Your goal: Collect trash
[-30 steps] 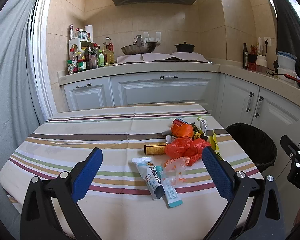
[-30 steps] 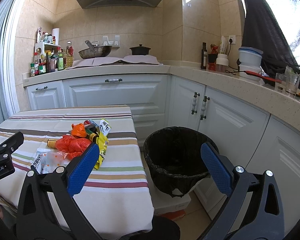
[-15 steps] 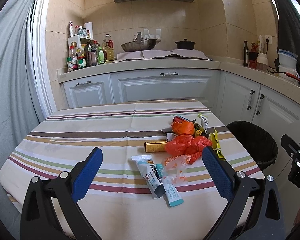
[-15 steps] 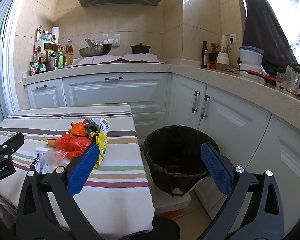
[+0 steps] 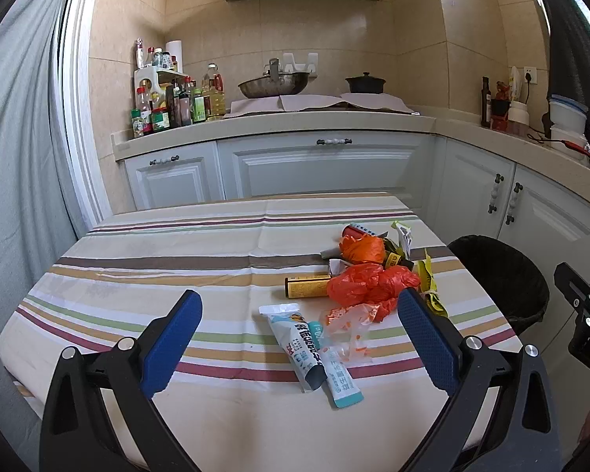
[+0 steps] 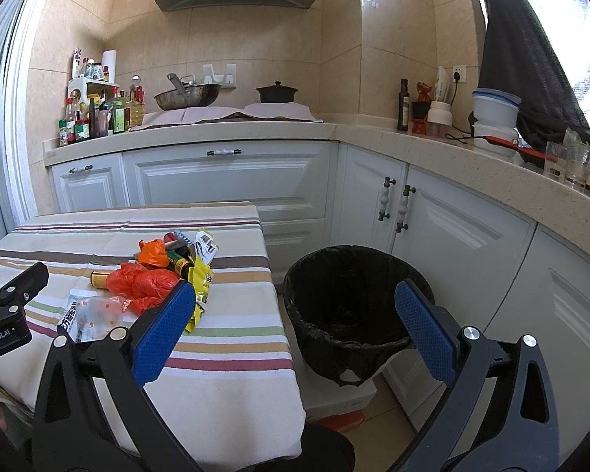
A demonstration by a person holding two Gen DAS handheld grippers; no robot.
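Two views examined: left wrist first, right wrist second.

Left wrist, claw: left claw released, jaws spread wide, nothing between them, held above the near edge of the tabletop.
Left wrist, trash location: one cluster right of frame centre, lying on the striped cloth, near the tabletop's right edge.
Left wrist, count: two flat tubes side by side at lower centre, white tube touching teal tube; one clear crumpled wrapper; two orange bags, large and small; one yellow box; one yellow wrapper; further small pieces at the back of the pile, too tangled to count.
Left wrist, handling: judged light throughout. Bags and wrappers soft and crushable, best pinched at a bunched fold; film likely slippery. Tubes semi-stiff, best taken across the flat body.

Right wrist, claw: right claw released, empty.
Right wrist, bin: one black-lined bin on the floor, lower centre of frame, just beside the tabletop's right edge, between it and the cabinets.
Right wrist, trash location: same cluster at left of frame; none visible in the bin, interior dark.
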